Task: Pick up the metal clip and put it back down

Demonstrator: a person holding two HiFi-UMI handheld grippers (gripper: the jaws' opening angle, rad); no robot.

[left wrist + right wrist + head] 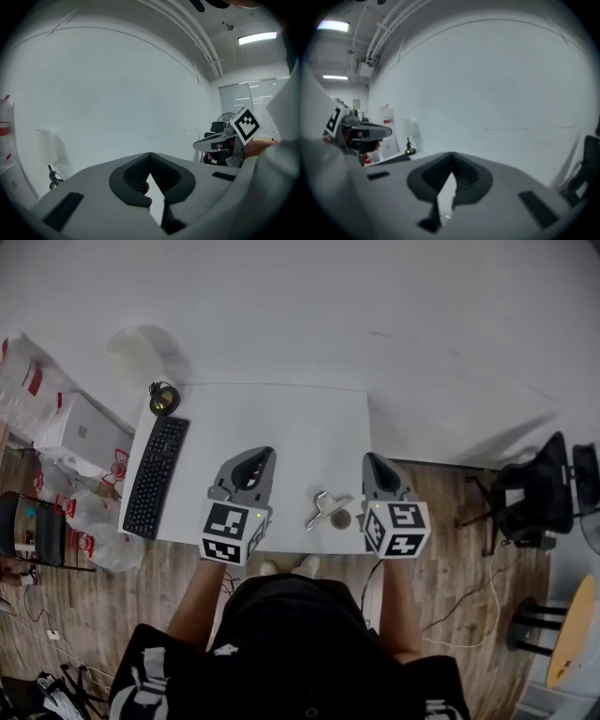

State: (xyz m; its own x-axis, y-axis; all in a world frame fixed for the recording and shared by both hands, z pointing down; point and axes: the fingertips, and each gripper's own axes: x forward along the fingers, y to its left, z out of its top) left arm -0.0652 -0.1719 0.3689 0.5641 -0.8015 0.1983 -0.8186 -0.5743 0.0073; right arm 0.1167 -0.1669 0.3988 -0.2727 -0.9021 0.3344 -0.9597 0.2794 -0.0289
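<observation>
Dark-clothed person's torso (pixel 300 634) fills the near edge, arms reaching over the white rectangular table (pixel 281 418). Left grey two-jaw gripper (pixel 261 460) is clenched, tips meeting on nothing; the right grey two-jaw gripper (pixel 375 463) is likewise clenched and empty (both over the table's near half). Between them the shiny metal clip (pixel 325 506) lies on the table by its near edge, just beside a small round brown object (pixel 341 518). At the left lies a black keyboard (pixel 155 474).

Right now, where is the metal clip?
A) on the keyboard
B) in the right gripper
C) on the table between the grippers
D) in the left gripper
C: the metal clip lies on the table between the left gripper and right gripper, both shut empty.
</observation>
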